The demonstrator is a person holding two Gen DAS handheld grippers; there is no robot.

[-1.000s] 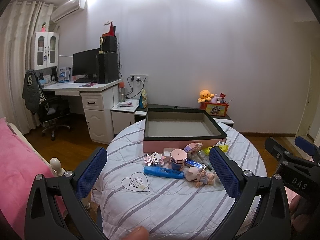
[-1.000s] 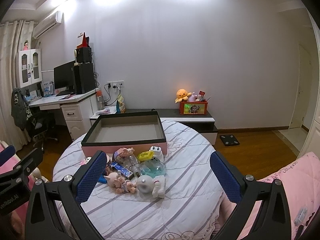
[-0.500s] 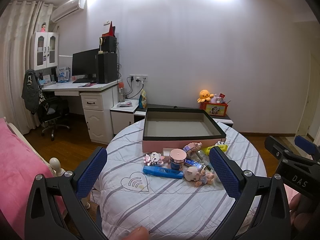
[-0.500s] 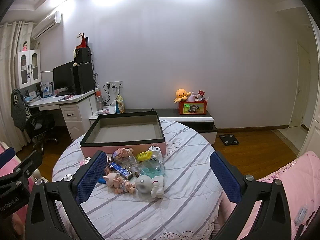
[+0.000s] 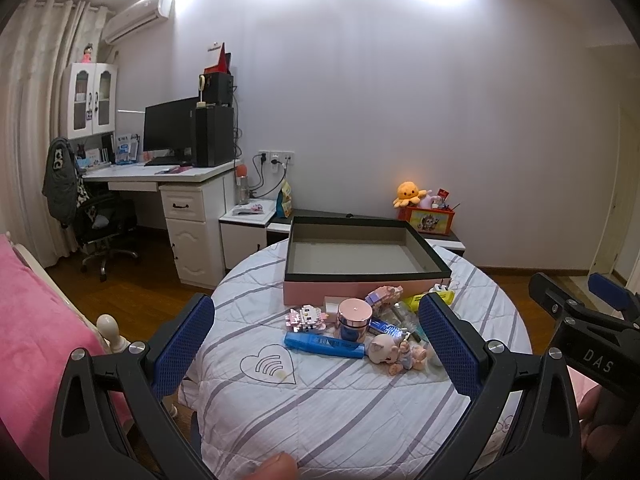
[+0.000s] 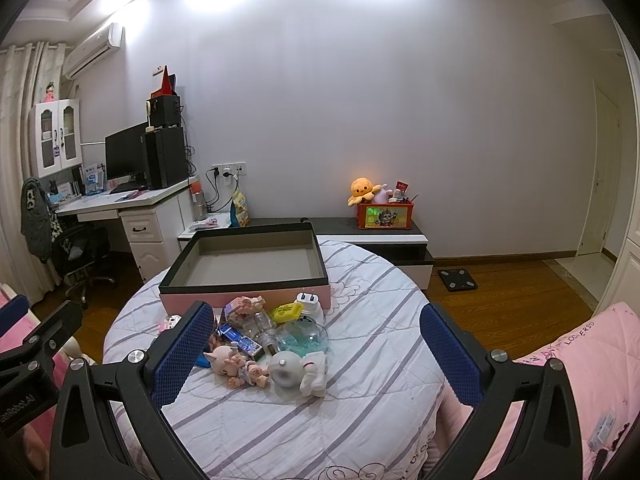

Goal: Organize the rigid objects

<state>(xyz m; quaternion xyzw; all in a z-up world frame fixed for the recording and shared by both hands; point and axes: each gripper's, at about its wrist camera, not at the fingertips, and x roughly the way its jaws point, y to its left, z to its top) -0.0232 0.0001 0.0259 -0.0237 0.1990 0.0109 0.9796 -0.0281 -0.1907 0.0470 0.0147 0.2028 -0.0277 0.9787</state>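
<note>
A pink box with a black rim (image 5: 362,286) (image 6: 244,296) stands open and empty at the far side of a round table (image 5: 320,408) (image 6: 360,400) under a striped cloth. In front of it lies a heap of small items: a blue tube (image 5: 324,345), a pink-lidded jar (image 5: 354,318), a pig figurine (image 5: 394,354) (image 6: 236,366), block toys (image 5: 306,317), a white astronaut toy (image 6: 298,372), a clear dome (image 6: 302,336), a yellow case (image 6: 286,312). My left gripper (image 5: 316,344) and right gripper (image 6: 316,354) hover open above the near table edge, holding nothing.
A white desk with monitor and speakers (image 5: 188,176) and an office chair (image 5: 100,220) stand at the left. A low cabinet carries an orange toy crate (image 6: 384,216). Pink bedding lies at the left (image 5: 36,320) and at the right (image 6: 580,360). A scale (image 6: 456,279) sits on the wooden floor.
Both views have shifted slightly, so the table and heap sit a touch lower and nearer. Both grippers stay open and nothing on the table has moved.
</note>
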